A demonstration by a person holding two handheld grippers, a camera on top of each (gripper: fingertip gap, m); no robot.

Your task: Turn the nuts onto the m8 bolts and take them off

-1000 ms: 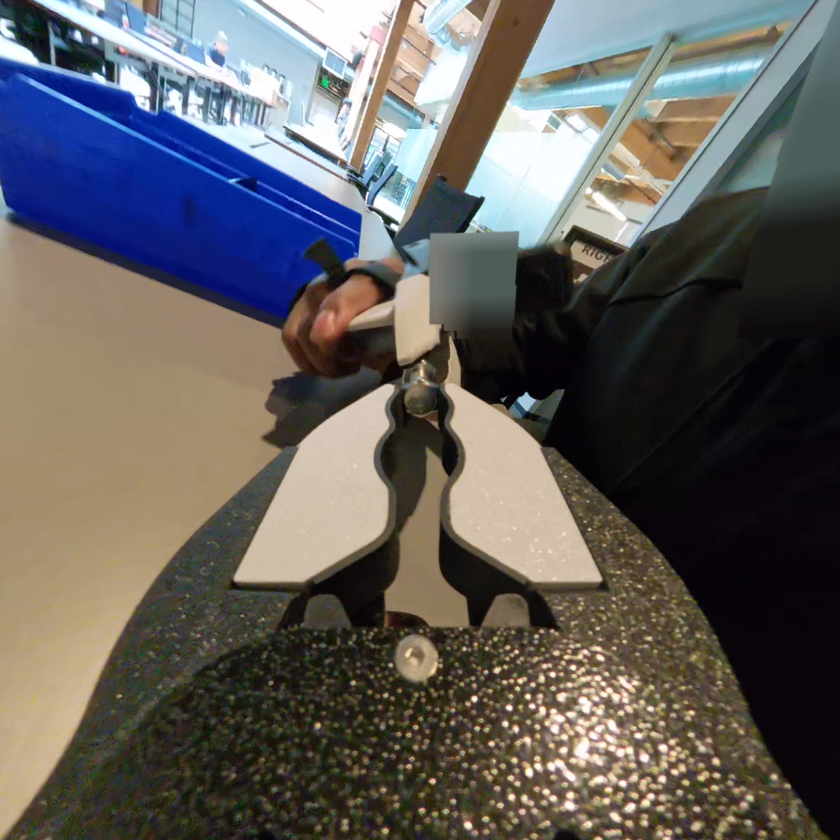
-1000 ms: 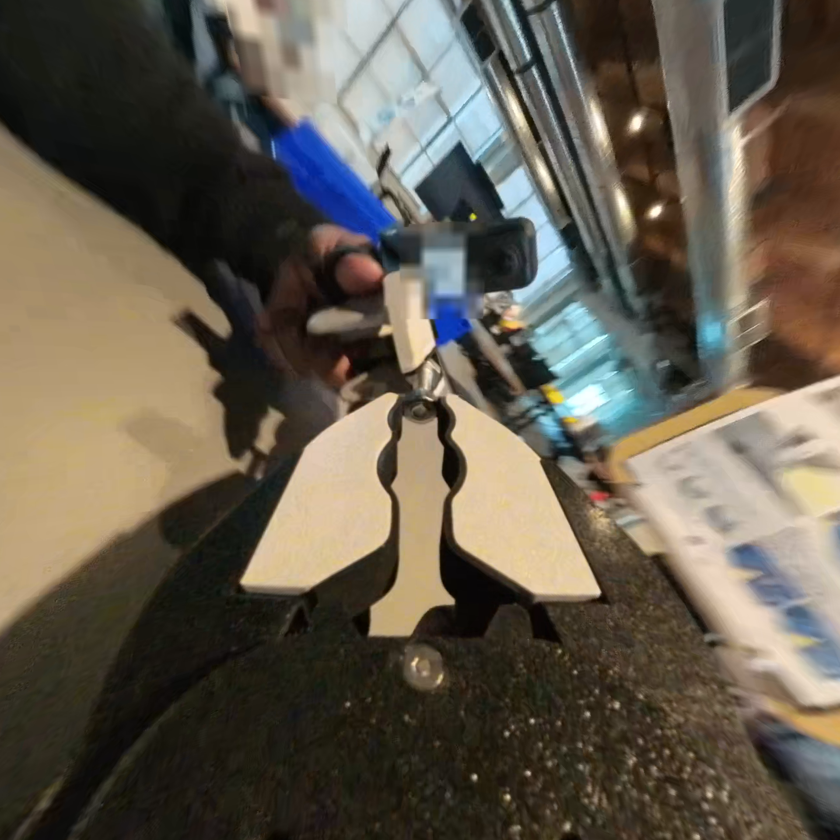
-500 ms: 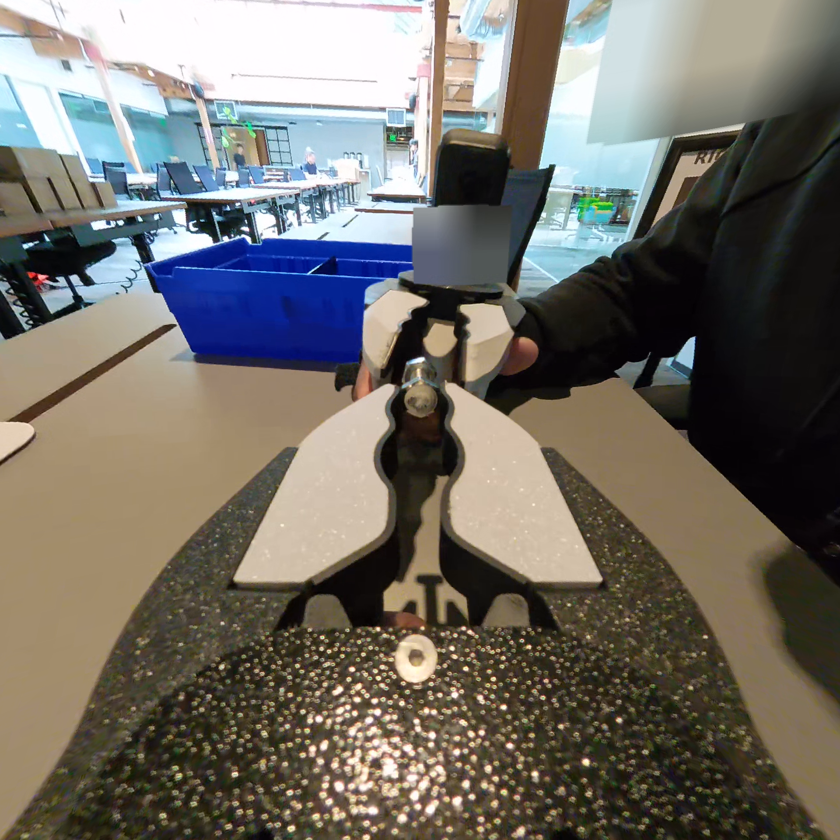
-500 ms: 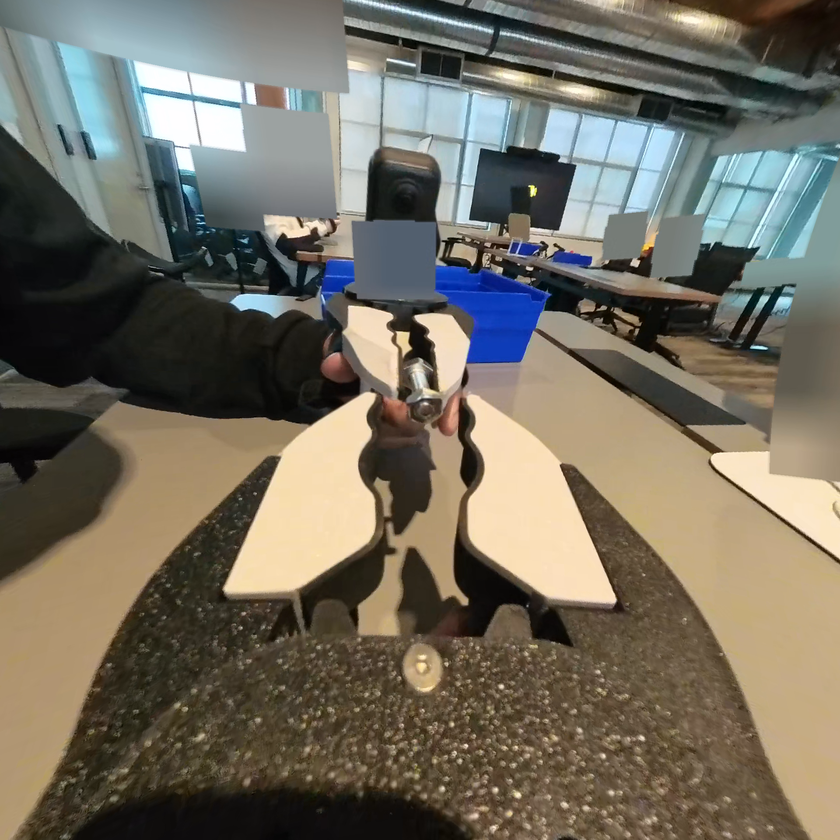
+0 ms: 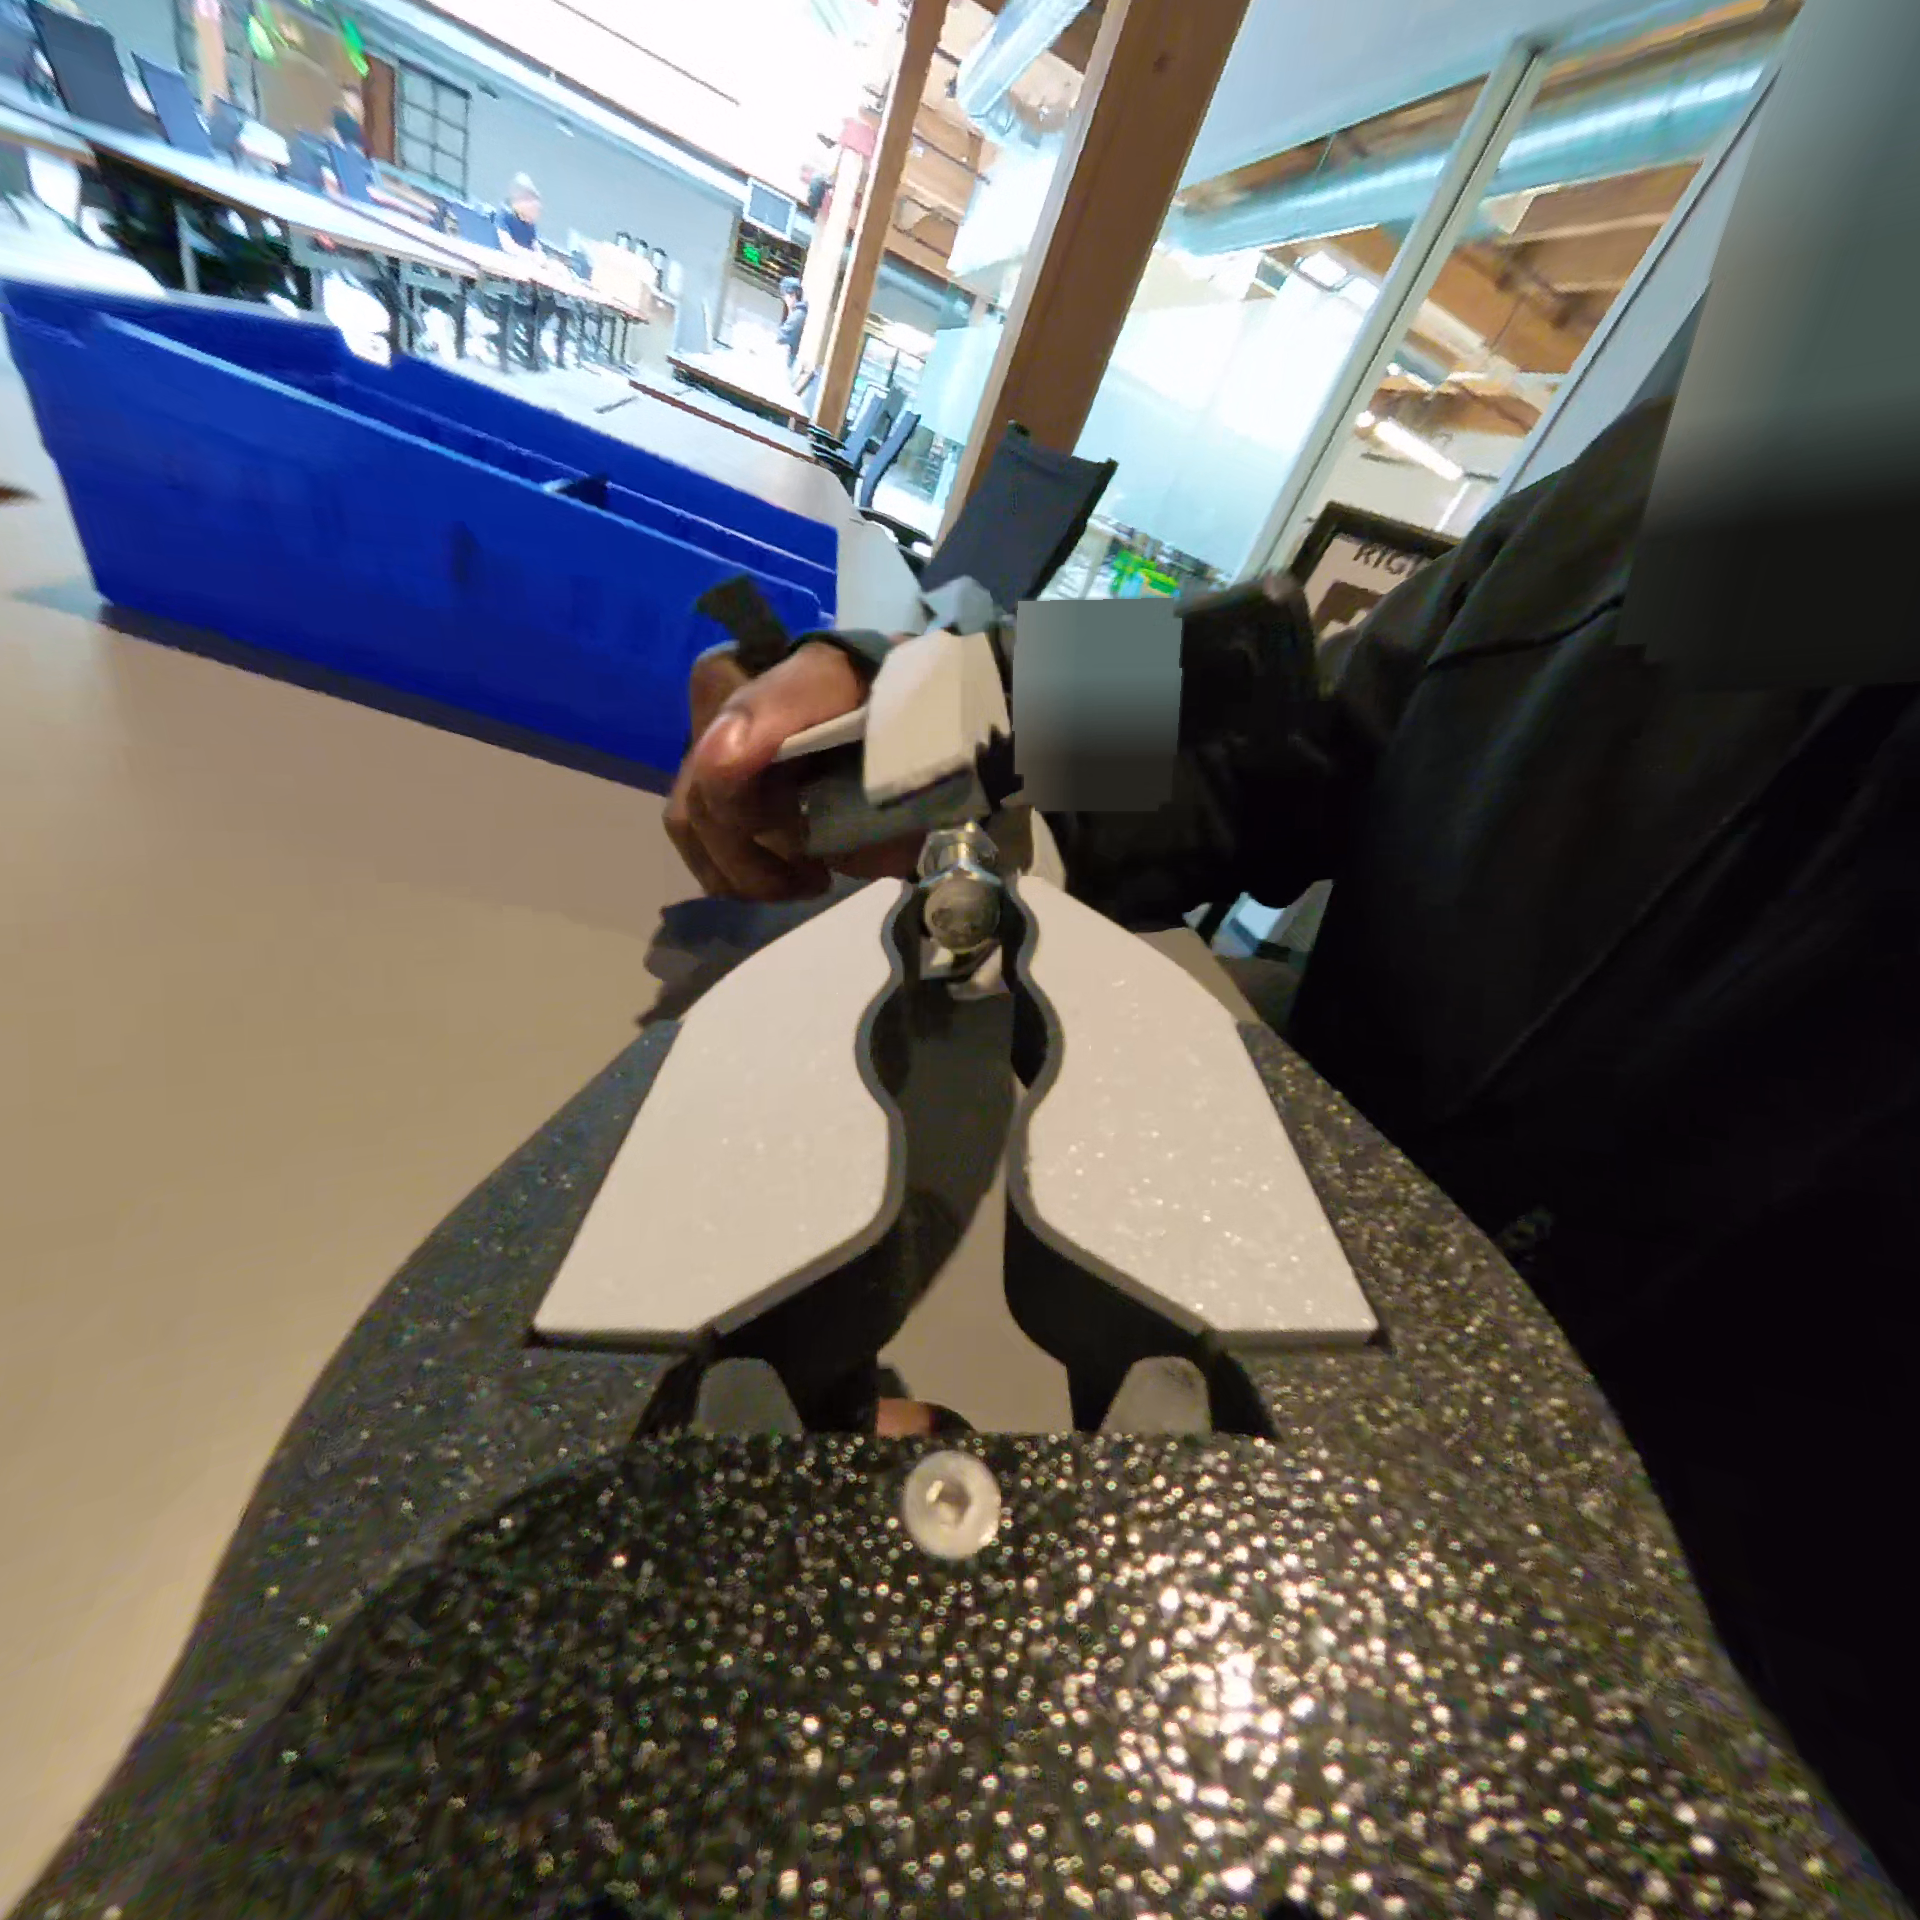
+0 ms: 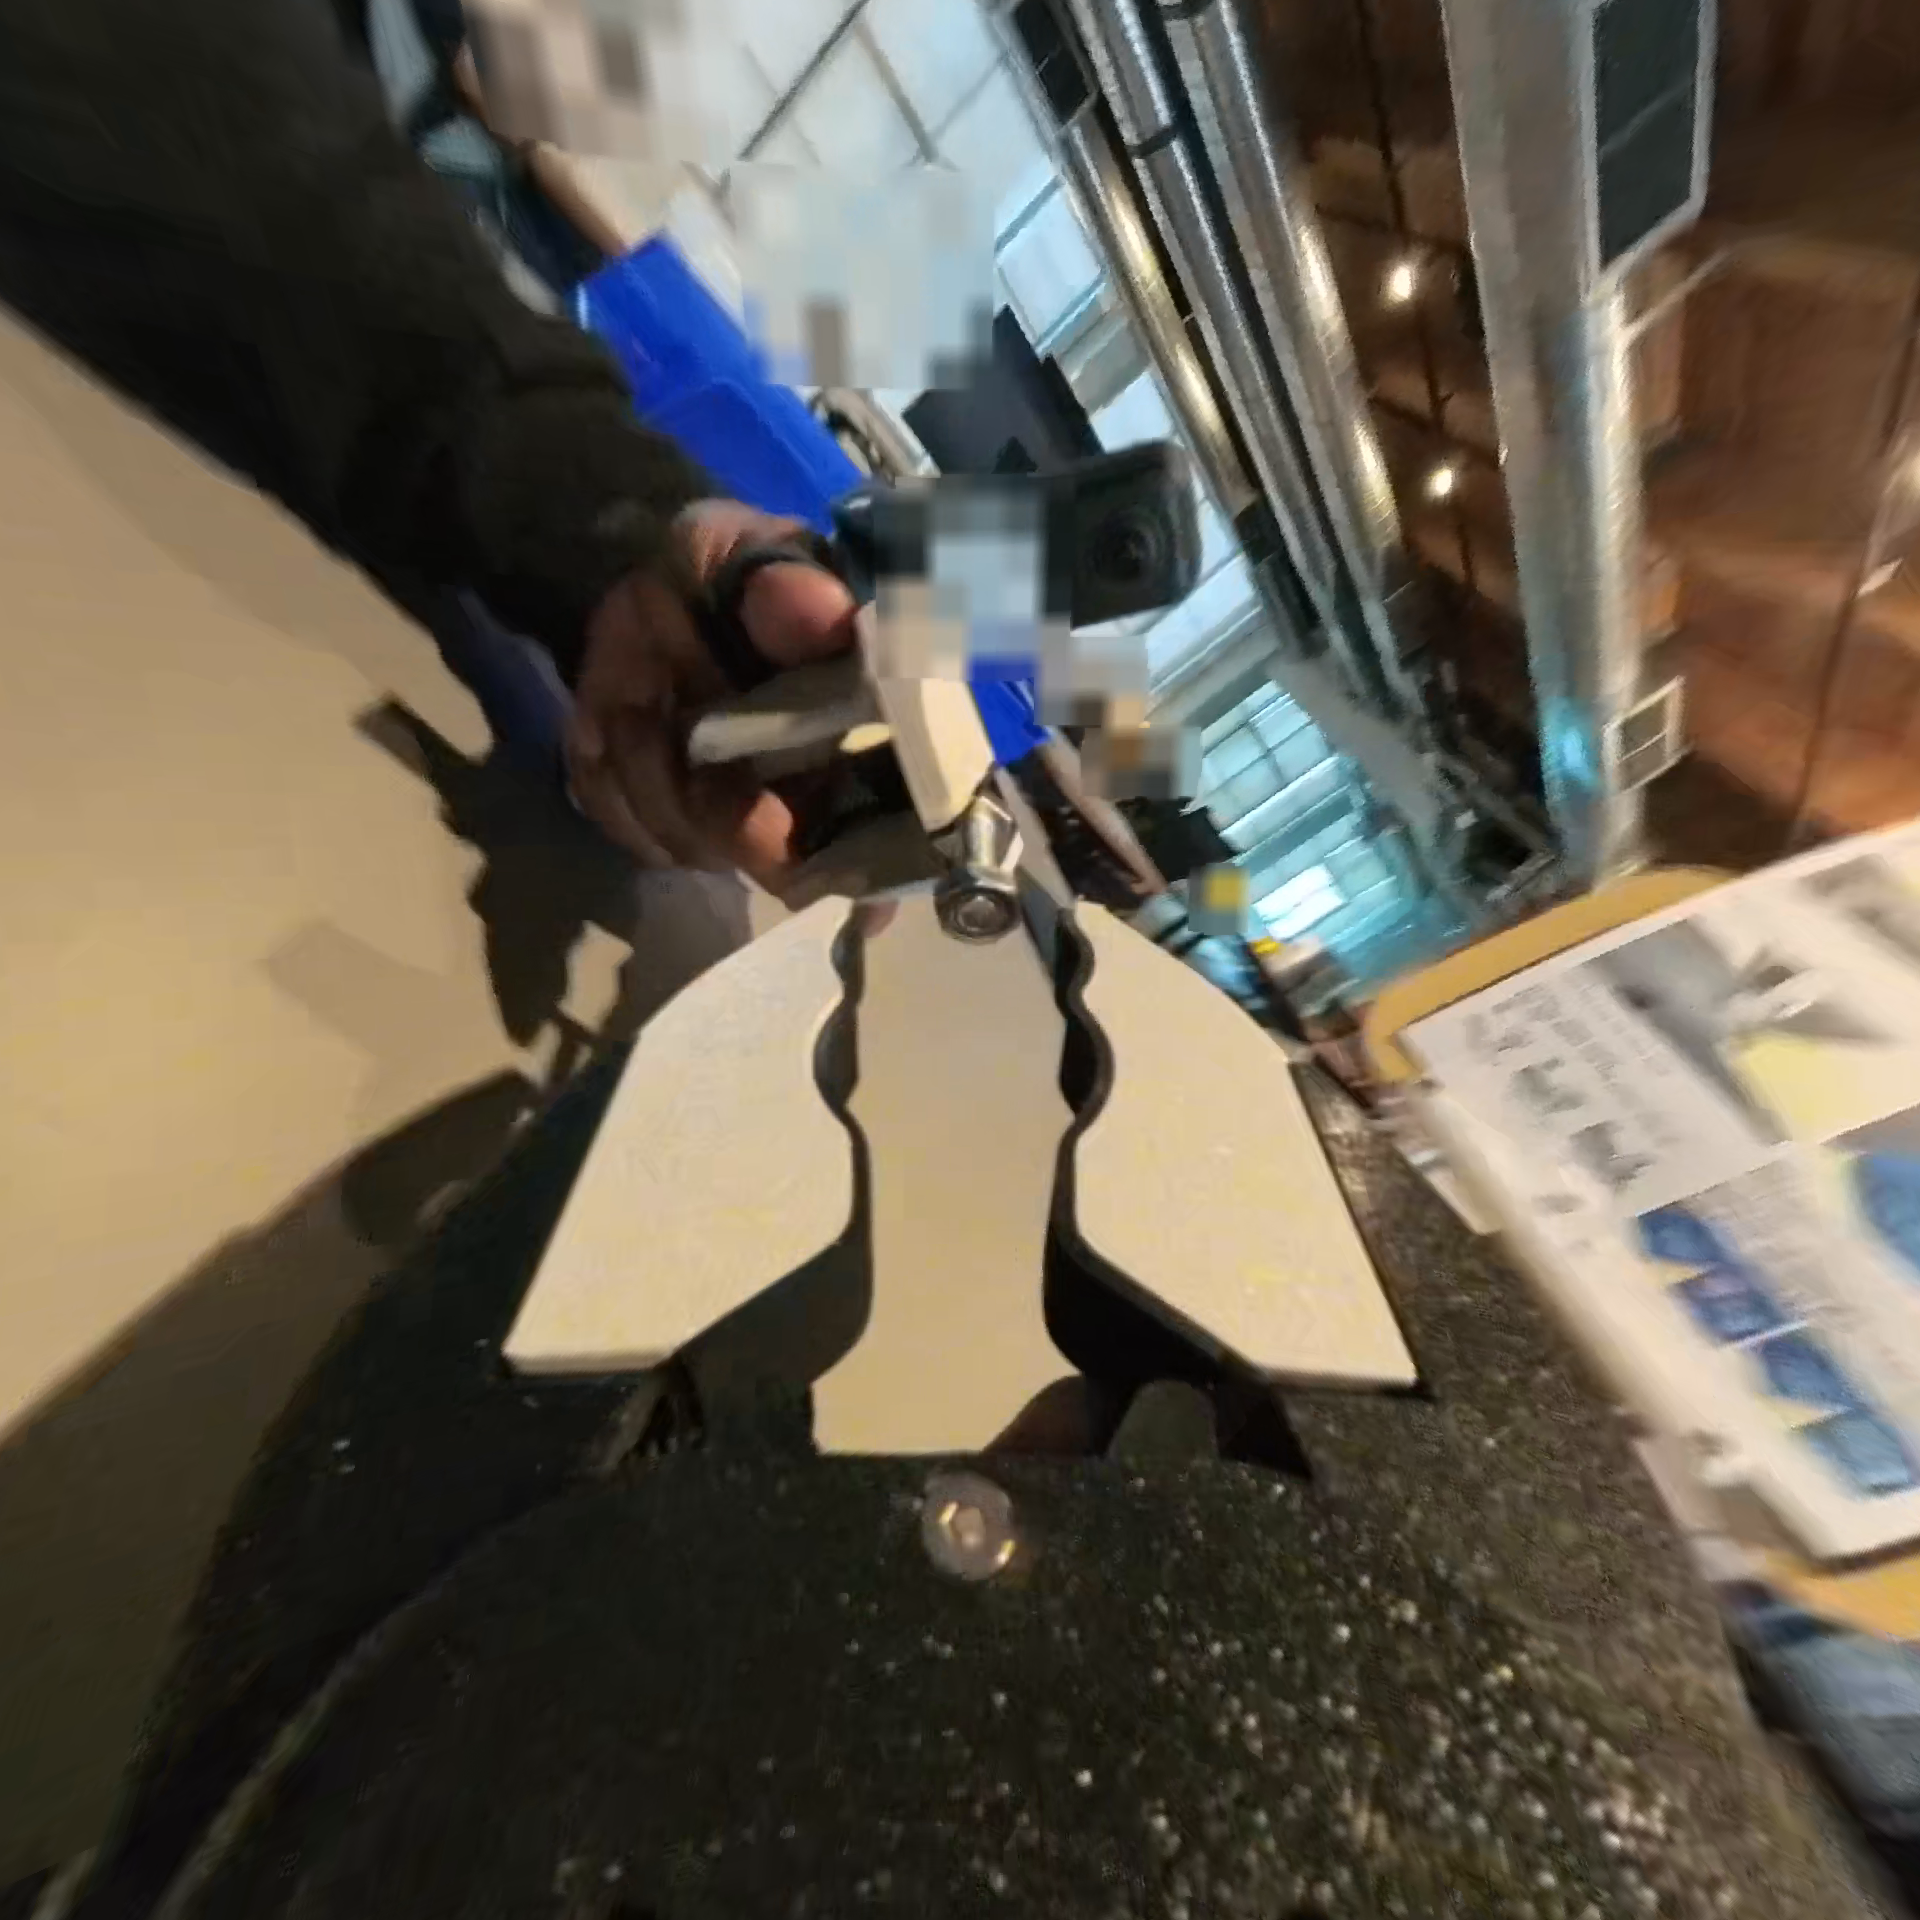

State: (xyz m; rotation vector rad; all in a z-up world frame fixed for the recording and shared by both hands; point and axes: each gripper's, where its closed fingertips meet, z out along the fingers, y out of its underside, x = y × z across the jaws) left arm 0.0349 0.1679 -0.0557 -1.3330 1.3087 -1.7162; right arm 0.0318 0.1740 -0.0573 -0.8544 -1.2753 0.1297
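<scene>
Here we are holding one bolt (image 5: 961, 914) clamped by its head between the tips of the left gripper (image 5: 958, 920), up in the air above the table (image 5: 260, 935) and well clear of it. The right gripper (image 6: 961, 914) is meeting it end to end, rolled steeply against the left. Its jaws are standing apart in the right wrist view, the nut (image 6: 975, 906) sitting between the tips without a clear pinch, so we are judging them released for a fresh bite.

To do this turn well, we are keeping both tools on one axis, so the thread is not crossing. We are closing the right jaws squarely on the nut's flats before rolling the wrist, then letting go and rolling back. The left is holding firm, so the bolt is not spinning along.

Counting: one bolt, one nut, two grippers, one blue bin (image 5: 364, 520) behind, and one printed sheet (image 6: 1662, 1195) at the right.
</scene>
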